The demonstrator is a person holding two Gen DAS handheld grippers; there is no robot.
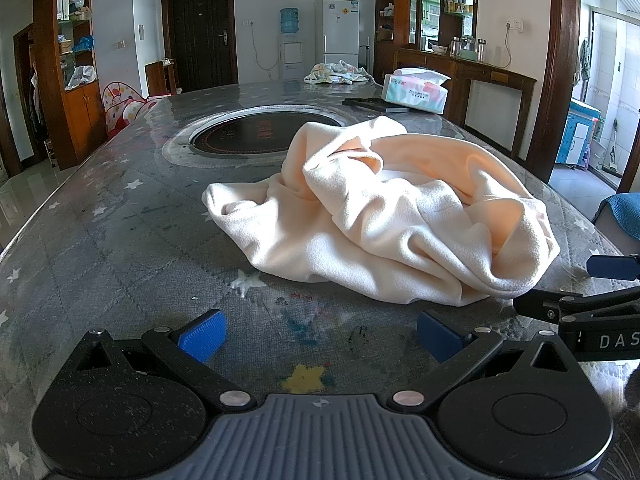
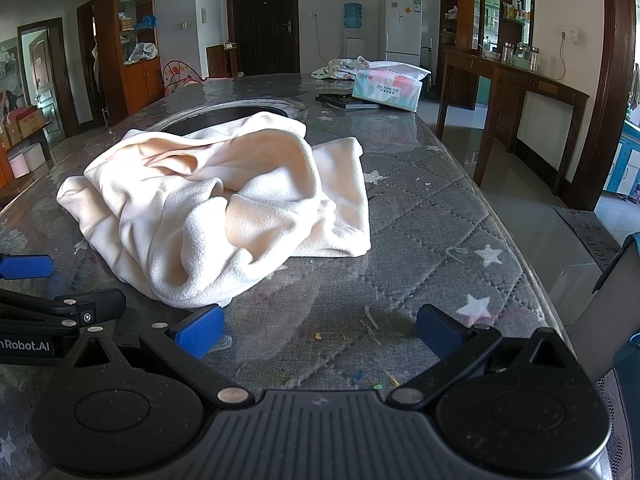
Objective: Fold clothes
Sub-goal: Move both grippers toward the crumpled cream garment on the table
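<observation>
A big table [image 1: 120, 216] with a grey quilted cover and white stars under clear plastic. In the middle, a crumpled cream cloth [image 1: 384, 216] and a round dark plate [image 1: 256, 136] set in the top. At the far end, upper right, a tissue pack [image 1: 416, 90], a flat black thing [image 1: 372, 104] and a patterned cloth [image 1: 336, 73].
</observation>
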